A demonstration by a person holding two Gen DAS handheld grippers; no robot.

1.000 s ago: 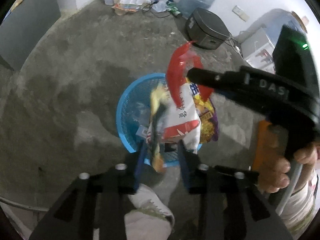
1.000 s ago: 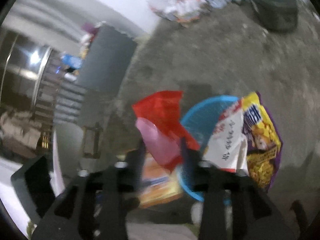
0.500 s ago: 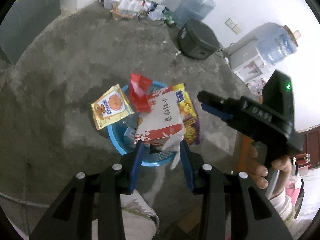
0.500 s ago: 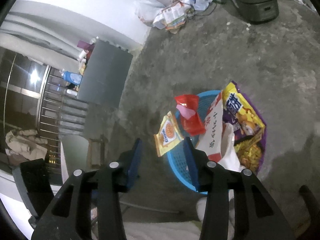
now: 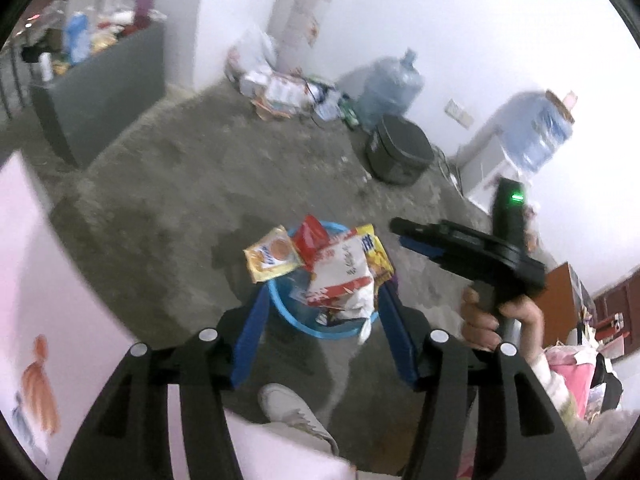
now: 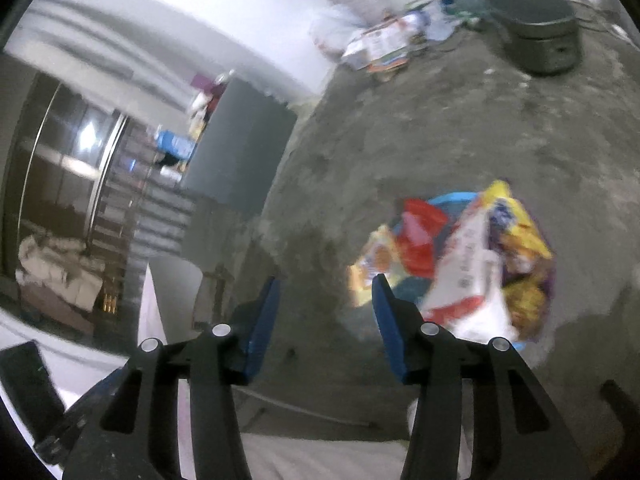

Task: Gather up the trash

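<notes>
A blue plastic basket (image 5: 320, 326) stands on the concrete floor, stuffed with snack wrappers: a yellow-orange packet (image 5: 272, 254), a red wrapper (image 5: 310, 236), a white and red bag (image 5: 344, 272) and a yellow and purple bag (image 5: 376, 260). My left gripper (image 5: 322, 308) is open and empty, raised above the basket. My right gripper (image 6: 324, 292) is open and empty, to the left of the basket (image 6: 452, 200) in its own view; it also shows at the right of the left wrist view (image 5: 404, 232).
A black rice cooker (image 5: 400, 154) sits on the floor near the wall, with water jugs (image 5: 388, 86) and a pile of papers and bags (image 5: 280, 88) behind. A grey cabinet (image 5: 104, 88) stands at left. My white shoe (image 5: 292, 408) is below the basket.
Both grippers let go of the wrappers over the basket and opened wide. Both have pulled up and away from the basket, which now looks smaller and farther.
</notes>
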